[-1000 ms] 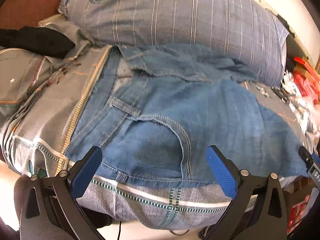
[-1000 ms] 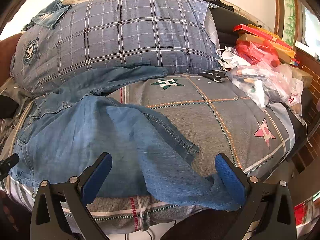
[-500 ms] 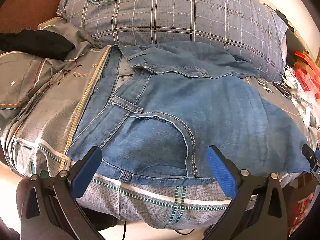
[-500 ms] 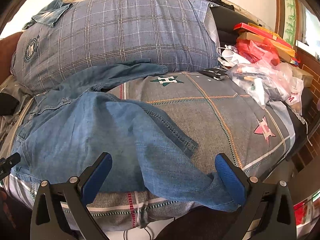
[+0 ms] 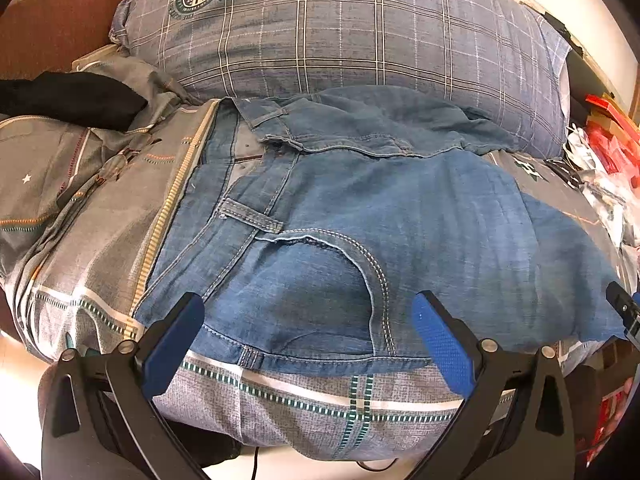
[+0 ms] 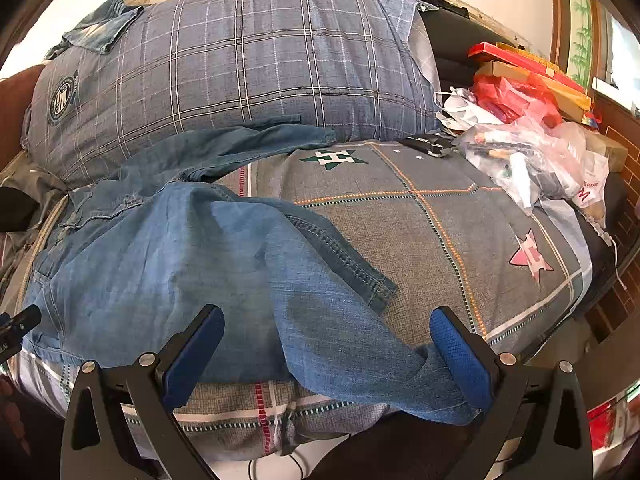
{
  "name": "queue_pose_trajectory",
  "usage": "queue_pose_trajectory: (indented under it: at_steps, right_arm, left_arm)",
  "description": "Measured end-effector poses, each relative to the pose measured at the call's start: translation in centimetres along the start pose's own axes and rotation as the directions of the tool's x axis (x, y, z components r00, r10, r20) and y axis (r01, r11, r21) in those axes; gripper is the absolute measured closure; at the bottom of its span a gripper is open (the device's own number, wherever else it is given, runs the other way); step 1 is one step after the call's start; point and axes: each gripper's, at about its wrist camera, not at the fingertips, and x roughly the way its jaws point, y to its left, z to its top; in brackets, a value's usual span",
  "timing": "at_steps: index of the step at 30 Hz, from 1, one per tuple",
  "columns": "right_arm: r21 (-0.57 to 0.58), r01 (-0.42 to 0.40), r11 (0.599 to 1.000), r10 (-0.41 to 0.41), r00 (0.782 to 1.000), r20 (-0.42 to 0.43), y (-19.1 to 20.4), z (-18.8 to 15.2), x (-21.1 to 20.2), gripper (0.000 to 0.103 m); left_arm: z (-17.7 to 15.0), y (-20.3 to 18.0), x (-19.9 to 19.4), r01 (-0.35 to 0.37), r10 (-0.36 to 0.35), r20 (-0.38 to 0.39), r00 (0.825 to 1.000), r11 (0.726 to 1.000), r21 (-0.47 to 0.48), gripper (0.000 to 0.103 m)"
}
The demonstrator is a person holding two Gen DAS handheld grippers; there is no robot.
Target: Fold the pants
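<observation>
Jeans (image 5: 400, 232) lie spread across a bed (image 5: 100, 248) covered in a grey patterned quilt, seen first from the left wrist camera. The waistband sits to the left, with a belt loop (image 5: 250, 216) and a curved front pocket (image 5: 320, 280) facing up. The near edge of the denim runs along the near edge of the bed. At the far side a second layer of denim is bunched against a big blue plaid pillow (image 5: 340, 32). A black cloth (image 5: 72, 98) lies far left on the quilt. The left hand-held gripper (image 5: 306, 336) hovers at the near edge with its blue-padded fingers spread wide on either side of the pocket, holding nothing.

From the right wrist camera, the jeans (image 6: 180, 264) cover the left half of the bed (image 6: 440, 232). One leg runs toward the near right and its end droops over the bed's near edge; the other leg stretches along the foot of the plaid pillow (image 6: 240, 60). A pile of plastic bags (image 6: 528, 152) sits far right, with red boxes (image 6: 520, 60) behind them. The right hand-held gripper (image 6: 326, 344) is wide open above the near leg. Its right finger (image 6: 460, 356) sits just beside the drooping end, and I cannot tell whether it touches the denim.
</observation>
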Motion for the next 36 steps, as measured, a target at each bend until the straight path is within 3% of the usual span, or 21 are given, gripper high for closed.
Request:
queue_pose_trajectory:
  at_steps: [11,14,23,36]
  right_arm:
    - [0.034,-0.027,0.999,0.028,0.999,-0.031,-0.8,0.7,0.7,0.0]
    - [0.049,-0.03,0.998,0.032,0.999,-0.041,-1.2,1.1,1.0,0.0]
    - [0.064,-0.035,0.997,0.038,0.998,-0.047,-1.9,2.5,1.4,0.0]
    - [0.033,-0.049,0.998,0.05,0.998,-0.029,-0.8,3.2,0.9,0.0]
  left_arm:
    - [1.0,-0.5,0.5,0.012,-0.011,-0.027,1.0,0.999,0.03,0.0]
    - [2.0,-0.3,0.6,0.047,-0.046,-0.033,0.998,0.999,0.027,0.0]
    - [3.9,-0.4,0.4,0.053,-0.053,-0.004,0.999,0.997,0.054,0.0]
    - [3.4,-0.1,0.5,0.041,-0.041,-0.004,0.999,0.998,0.051,0.0]
